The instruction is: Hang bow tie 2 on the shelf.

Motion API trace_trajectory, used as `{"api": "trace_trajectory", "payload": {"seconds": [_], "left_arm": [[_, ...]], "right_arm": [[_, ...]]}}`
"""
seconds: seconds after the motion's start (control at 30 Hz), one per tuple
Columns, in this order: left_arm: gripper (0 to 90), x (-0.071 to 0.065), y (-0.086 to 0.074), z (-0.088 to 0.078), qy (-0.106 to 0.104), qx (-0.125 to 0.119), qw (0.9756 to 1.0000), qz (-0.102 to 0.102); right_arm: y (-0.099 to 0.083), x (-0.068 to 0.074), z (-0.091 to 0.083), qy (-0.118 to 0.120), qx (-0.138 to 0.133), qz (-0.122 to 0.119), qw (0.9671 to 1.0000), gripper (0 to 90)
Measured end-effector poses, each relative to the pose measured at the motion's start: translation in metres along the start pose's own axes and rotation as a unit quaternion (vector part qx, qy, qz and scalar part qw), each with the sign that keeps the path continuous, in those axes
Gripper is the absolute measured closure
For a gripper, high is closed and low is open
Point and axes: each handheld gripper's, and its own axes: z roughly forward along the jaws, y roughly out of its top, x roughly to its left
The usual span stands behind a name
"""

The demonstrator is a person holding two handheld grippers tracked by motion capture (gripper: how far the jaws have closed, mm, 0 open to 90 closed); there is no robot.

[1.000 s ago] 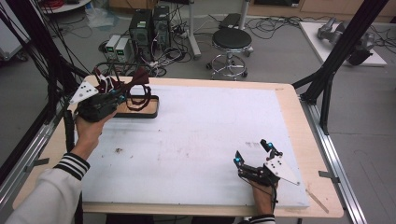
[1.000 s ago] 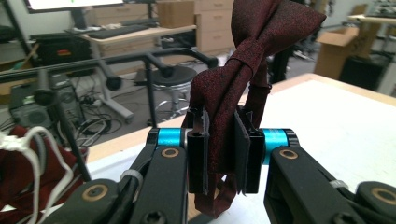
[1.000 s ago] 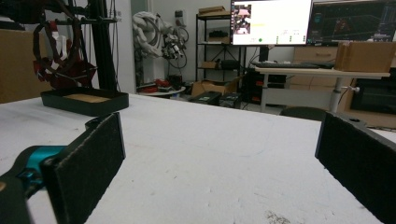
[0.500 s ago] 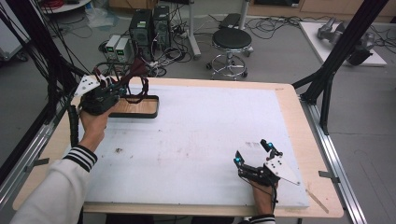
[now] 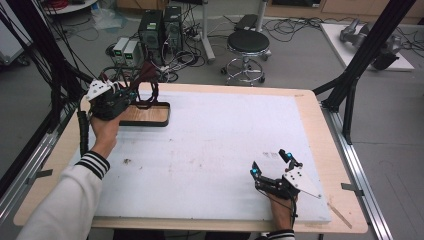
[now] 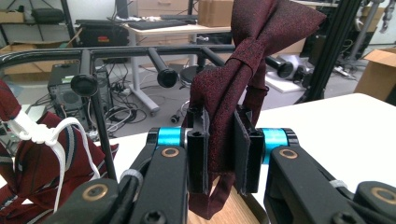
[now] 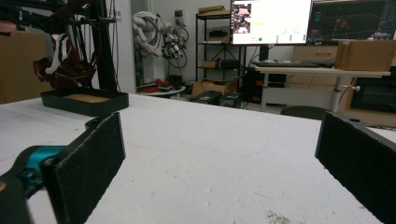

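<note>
The bow tie (image 6: 233, 93) is dark red woven cloth with a fine matt grain. The left gripper (image 6: 219, 154) has matt black jaws with rough pads and glossy blue metal parts. The tray (image 5: 150, 114) has a wooden floor and black rim. The white table cover (image 5: 215, 150) looks matt and slightly stained.

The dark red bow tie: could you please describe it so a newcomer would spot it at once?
Start at the white table and find the black tray at its far left corner. Above it, the left hand-held gripper pinches the bow tie: plain maroon, unlike the striped ties beside it.
</note>
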Motion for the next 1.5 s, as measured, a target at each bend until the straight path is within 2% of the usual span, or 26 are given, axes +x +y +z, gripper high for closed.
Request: {"api": "trace_trajectory", "payload": {"seconds": [0.37,0.7,0.8,1.03,1.33,1.5], "left_arm": [[77.6,0.003,-0.002,0.011,0.016,0.003,0.9998,-0.005],[78.0,0.004,-0.004,0.017,0.026,0.013,0.9995,0.012],[78.1,0.005,-0.006,0.019,0.027,0.024,0.9993,0.012],[78.2,0.009,-0.01,0.025,0.041,0.031,0.9987,0.002],[78.4,0.011,-0.016,0.029,0.054,0.055,0.9969,0.013],[78.6,0.013,-0.02,0.029,0.059,0.078,0.995,0.018]], "right_arm": [[0.0,0.0,0.0,0.0,0.0,-0.001,1.0,0.6],[0.0,0.0,0.0,0.0,0.0,-0.001,1.0,0.6],[0.0,0.0,0.0,0.0,0.0,-0.001,1.0,0.6],[0.0,0.0,0.0,0.0,0.0,-0.001,1.0,0.6],[0.0,0.0,0.0,0.0,0.001,-0.001,1.0,0.6],[0.0,0.0,0.0,0.0,0.001,0.001,1.0,0.6]]}}
